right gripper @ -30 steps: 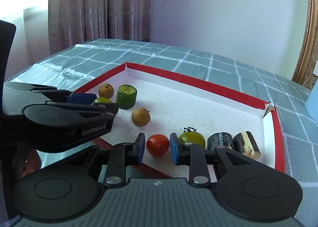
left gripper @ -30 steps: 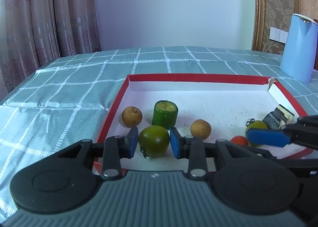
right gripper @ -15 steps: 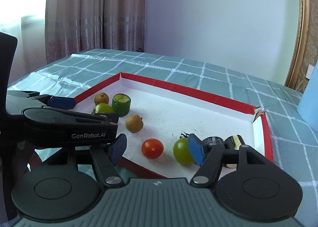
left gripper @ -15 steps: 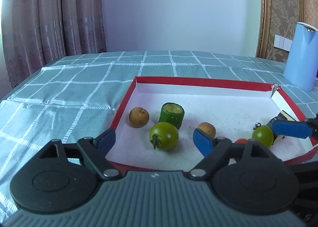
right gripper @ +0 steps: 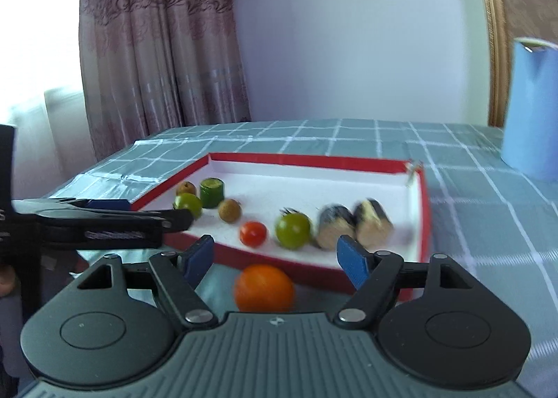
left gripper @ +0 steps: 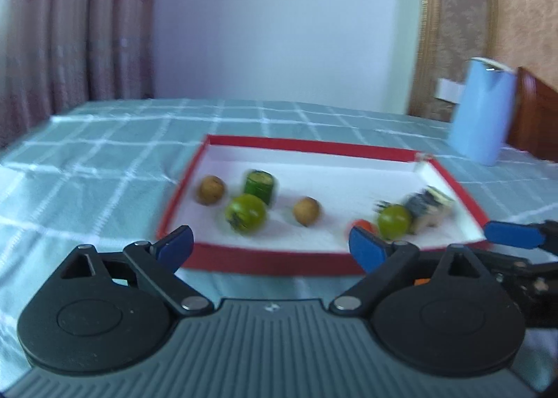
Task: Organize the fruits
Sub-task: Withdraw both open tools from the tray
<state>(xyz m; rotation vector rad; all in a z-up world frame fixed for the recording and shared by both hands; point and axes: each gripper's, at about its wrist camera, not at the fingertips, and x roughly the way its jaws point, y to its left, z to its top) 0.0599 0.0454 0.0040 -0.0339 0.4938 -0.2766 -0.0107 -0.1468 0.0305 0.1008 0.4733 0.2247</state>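
Observation:
A red-rimmed white tray lies on the checked cloth. In it are two green tomatoes, a red tomato, two brown round fruits, a green cucumber piece and two dark cut pieces. An orange lies on the cloth in front of the tray, between the right fingers. My left gripper is open and empty before the tray's near rim. My right gripper is open and empty above the orange.
A light blue jug stands on the table at the far right. Curtains hang at the left and a wall lies behind. The left gripper's body reaches across the right wrist view's left side.
Both grippers have drawn back from the tray and opened wider, leaving the green and red tomatoes in it. The orange has come into the right wrist view.

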